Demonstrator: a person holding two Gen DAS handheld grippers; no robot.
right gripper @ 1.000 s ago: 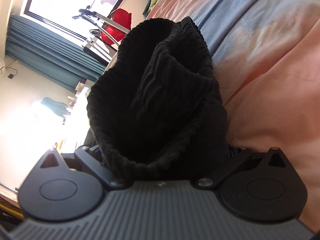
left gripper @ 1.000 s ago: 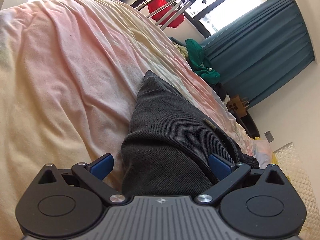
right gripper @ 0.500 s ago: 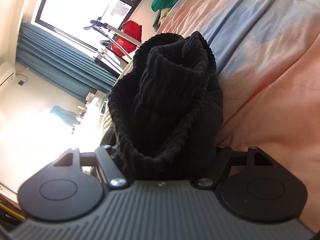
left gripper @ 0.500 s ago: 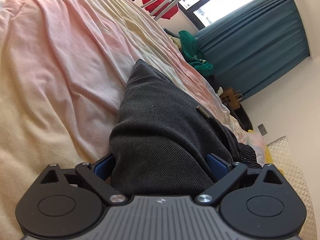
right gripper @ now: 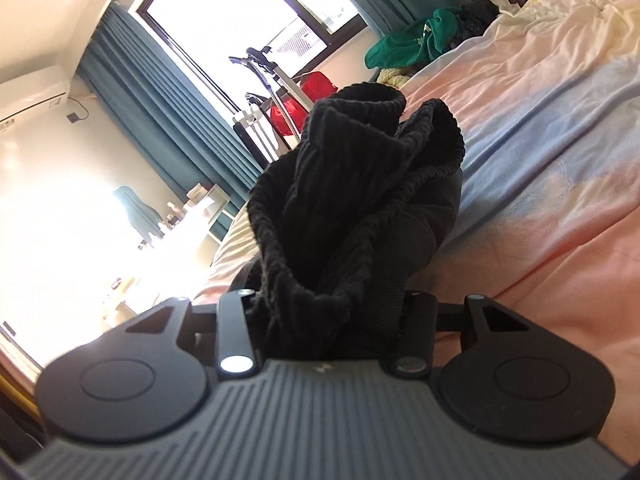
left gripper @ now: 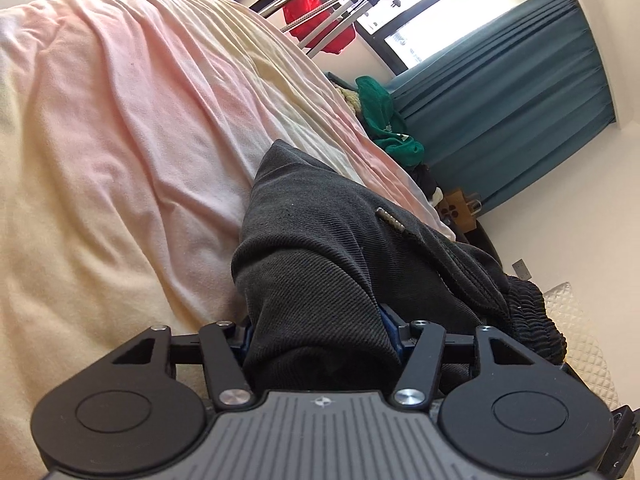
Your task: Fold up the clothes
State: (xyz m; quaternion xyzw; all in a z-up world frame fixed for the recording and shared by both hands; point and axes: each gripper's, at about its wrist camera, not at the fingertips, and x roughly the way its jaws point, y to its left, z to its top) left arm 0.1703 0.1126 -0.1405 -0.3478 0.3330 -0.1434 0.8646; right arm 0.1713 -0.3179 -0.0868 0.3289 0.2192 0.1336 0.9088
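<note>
A dark grey pair of trousers (left gripper: 320,248) lies on the pink and cream bed sheet (left gripper: 120,140), with a small metal zip pull showing near a pocket. My left gripper (left gripper: 316,328) is shut on a bunched fold of this fabric, which hides most of the blue pads. In the right wrist view the black ribbed waistband (right gripper: 360,184) of the garment stands up in a crumpled bundle. My right gripper (right gripper: 332,312) is shut on its lower end, and the cloth covers the fingertips.
A green garment pile (left gripper: 384,120) (right gripper: 408,44) sits at the bed's far edge beside teal curtains (left gripper: 520,100). A metal rack with a red item (left gripper: 316,16) stands by the window. A white quilted cushion (left gripper: 580,320) lies to the right.
The left jaws have drawn together from wide apart onto the grey fabric. The right jaws have narrowed on the waistband, and that view has swung to show more of the bed.
</note>
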